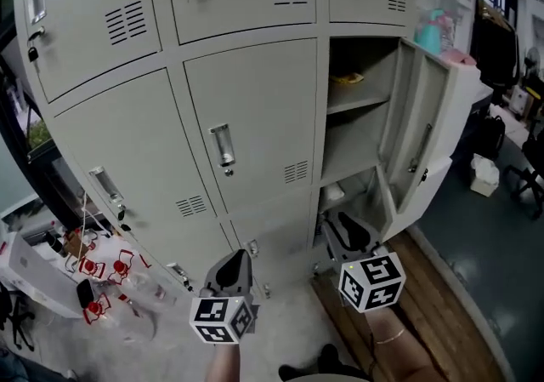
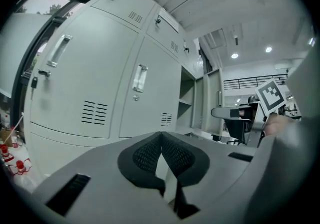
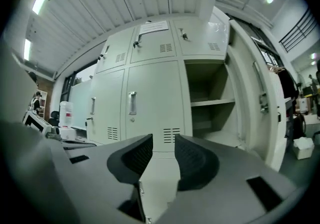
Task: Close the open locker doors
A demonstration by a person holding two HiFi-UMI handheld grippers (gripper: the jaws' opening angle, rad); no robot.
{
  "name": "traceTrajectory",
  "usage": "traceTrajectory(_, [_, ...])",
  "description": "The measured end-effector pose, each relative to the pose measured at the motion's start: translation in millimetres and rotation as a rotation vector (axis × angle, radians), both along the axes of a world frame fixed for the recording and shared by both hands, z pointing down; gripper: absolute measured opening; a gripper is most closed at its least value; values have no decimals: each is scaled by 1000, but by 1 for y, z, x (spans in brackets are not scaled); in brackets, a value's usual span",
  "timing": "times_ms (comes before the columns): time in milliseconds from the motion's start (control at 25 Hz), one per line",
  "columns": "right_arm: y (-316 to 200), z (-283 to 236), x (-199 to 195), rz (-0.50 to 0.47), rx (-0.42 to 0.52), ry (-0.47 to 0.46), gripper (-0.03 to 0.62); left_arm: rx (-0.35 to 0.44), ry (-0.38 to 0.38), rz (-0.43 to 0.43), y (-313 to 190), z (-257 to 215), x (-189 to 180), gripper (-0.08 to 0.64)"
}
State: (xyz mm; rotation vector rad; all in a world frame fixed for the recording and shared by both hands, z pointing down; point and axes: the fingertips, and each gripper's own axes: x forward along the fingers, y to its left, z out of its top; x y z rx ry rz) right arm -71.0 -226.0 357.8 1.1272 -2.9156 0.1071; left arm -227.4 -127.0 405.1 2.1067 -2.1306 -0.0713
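The locker door (image 1: 422,138) at 2 o'clock is standing open, closing not yet begun. The left gripper (image 1: 234,263) is sitting pinched together and empty, the right gripper (image 1: 344,225) narrowly parted and empty.

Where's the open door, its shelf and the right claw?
Open grey metal locker door (image 1: 435,116): head view, inner face.
Grey shelf inside it (image 1: 357,105): head view, front edge.
Right claw (image 3: 163,144): right gripper view, between tips.

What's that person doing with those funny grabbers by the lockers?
A person stands facing grey lockers with a gripper in each hand. One locker door on the right hangs wide open, showing a shelf inside. Neither gripper touches it: the left gripper is shut and empty, the right gripper has its jaws slightly apart around nothing. The door is not yet closed.
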Motion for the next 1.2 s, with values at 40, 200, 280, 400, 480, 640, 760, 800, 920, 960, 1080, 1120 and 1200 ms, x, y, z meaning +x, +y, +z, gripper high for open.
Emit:
traceTrajectory(40, [-5,0,14,26,2,0,123,-1,-1,25,-10,0,11,20])
traceTrajectory(200, [-26,2,68,122,-8,-6,123,-3,-3,119,-46,1,56,20])
traceTrajectory(280, [-35,3,94,171,-16,-13,123,-6,-7,161,-61,1,76,20])
traceTrajectory(400, [-48,5,129,233,-24,-15,123,-8,-8,210,-80,0,102,20])
traceTrajectory(480, [-57,7,150,268,-27,-14,123,-9,-7,231,-91,1,115,20])
traceTrajectory(640, [-76,13,184,318,-38,-8,121,-10,-4,260,-112,3,140,20])
traceTrajectory(760, [-92,18,202,338,-50,-4,121,-21,-7,283,-123,8,158,20])
traceTrajectory(800, [-96,20,207,341,-53,-3,121,-26,-10,290,-126,9,164,20])
traceTrajectory(920, [-112,21,214,338,-54,-6,121,-33,-16,298,-137,10,175,20])
traceTrajectory(960, [-117,21,215,334,-52,-7,123,-33,-16,297,-140,10,178,20])
traceTrajectory(1080, [-131,21,216,320,-52,-8,123,-34,-20,294,-148,10,185,20])
traceTrajectory(1120, [-135,21,215,314,-52,-7,123,-34,-22,293,-151,10,187,20])
traceTrajectory(1200, [-143,21,214,299,-49,-1,123,-35,-25,289,-155,11,189,20])
